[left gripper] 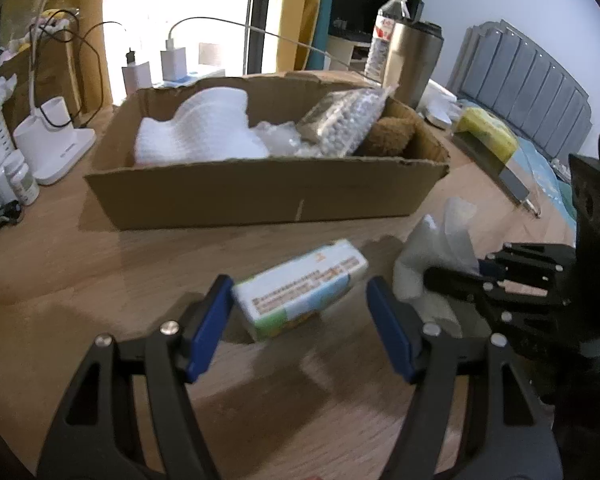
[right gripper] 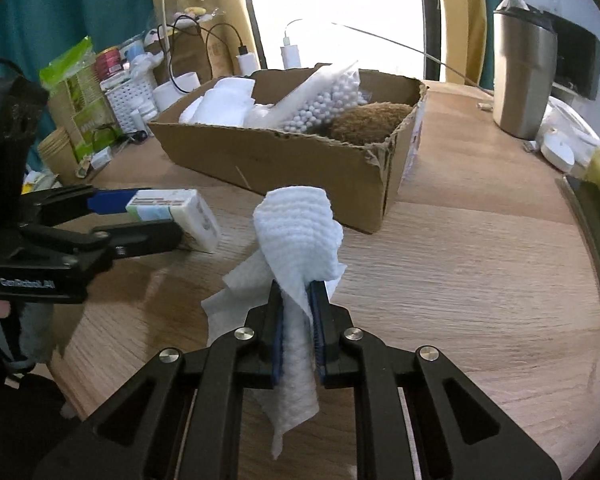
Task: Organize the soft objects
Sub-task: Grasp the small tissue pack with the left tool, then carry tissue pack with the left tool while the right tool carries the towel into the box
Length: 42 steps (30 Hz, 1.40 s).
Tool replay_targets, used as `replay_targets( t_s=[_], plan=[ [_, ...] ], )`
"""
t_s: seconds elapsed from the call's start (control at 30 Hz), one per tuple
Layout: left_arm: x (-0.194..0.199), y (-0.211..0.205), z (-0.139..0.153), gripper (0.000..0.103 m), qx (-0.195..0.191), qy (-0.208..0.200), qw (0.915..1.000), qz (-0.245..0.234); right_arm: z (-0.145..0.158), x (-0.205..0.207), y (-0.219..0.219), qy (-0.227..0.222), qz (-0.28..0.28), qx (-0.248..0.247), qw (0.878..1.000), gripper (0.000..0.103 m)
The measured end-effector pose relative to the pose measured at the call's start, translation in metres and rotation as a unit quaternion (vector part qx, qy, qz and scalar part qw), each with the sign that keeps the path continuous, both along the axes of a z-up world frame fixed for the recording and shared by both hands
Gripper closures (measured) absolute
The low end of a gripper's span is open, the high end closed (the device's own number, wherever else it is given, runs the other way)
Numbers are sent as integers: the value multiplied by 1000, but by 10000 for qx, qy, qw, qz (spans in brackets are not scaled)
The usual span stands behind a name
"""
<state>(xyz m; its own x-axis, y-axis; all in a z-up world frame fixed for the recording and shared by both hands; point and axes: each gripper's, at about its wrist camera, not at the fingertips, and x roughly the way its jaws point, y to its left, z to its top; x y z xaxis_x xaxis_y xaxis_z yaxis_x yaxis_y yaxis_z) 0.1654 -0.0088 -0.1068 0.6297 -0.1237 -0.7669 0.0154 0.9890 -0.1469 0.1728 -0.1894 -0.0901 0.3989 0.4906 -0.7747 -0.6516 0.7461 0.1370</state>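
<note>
Step in hand: both grippers collecting loose soft items for transfer into the cardboard box (left gripper: 260, 196).
Right gripper (right gripper: 298, 304): jaws closed on a white paper towel (right gripper: 296, 228); the towel stands above the fingertips and hangs below them, clear of the table (right gripper: 480, 280).
Left gripper (left gripper: 298, 312): jaws spread, one either side of the tissue pack (left gripper: 300, 288); whether the left pad touches the pack cannot be told.
Tissue pack: on the table, near its front edge, in front of the box's near wall.
Box contents: white cloth (left gripper: 196, 128), bag of white beads (left gripper: 348, 120), brown plush item (left gripper: 388, 136); box sits toward the table's far edge.
Next move, judged: close left jaws on the pack; carry the towel over the near wall and release it in free space between cloth and beads.
</note>
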Motion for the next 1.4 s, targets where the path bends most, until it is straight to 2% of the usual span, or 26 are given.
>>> replay_targets(
  t_s=[0.27,0.43,0.67,0.97,1.4],
  plan=[
    [18,-9,-5,33,47,127,9999,-32,3,9,-7,99,-71,239,9996,89],
    [25,-14,-8,33,82,180,9998,-84,5,21,-16,41,-226,269,9994,89],
    [31,-14,-13,33,46,228,9997,-97,3,24,-15,73,-165,257,9995,89],
    [22,-13,-11,38,-41,51,9996,-270,3,22,-13,12,-160,214,9996,89],
    [2,6,17,38,-173,-403,9988,-236,18,9,-2,-283,-75,145,9995,89]
  ],
)
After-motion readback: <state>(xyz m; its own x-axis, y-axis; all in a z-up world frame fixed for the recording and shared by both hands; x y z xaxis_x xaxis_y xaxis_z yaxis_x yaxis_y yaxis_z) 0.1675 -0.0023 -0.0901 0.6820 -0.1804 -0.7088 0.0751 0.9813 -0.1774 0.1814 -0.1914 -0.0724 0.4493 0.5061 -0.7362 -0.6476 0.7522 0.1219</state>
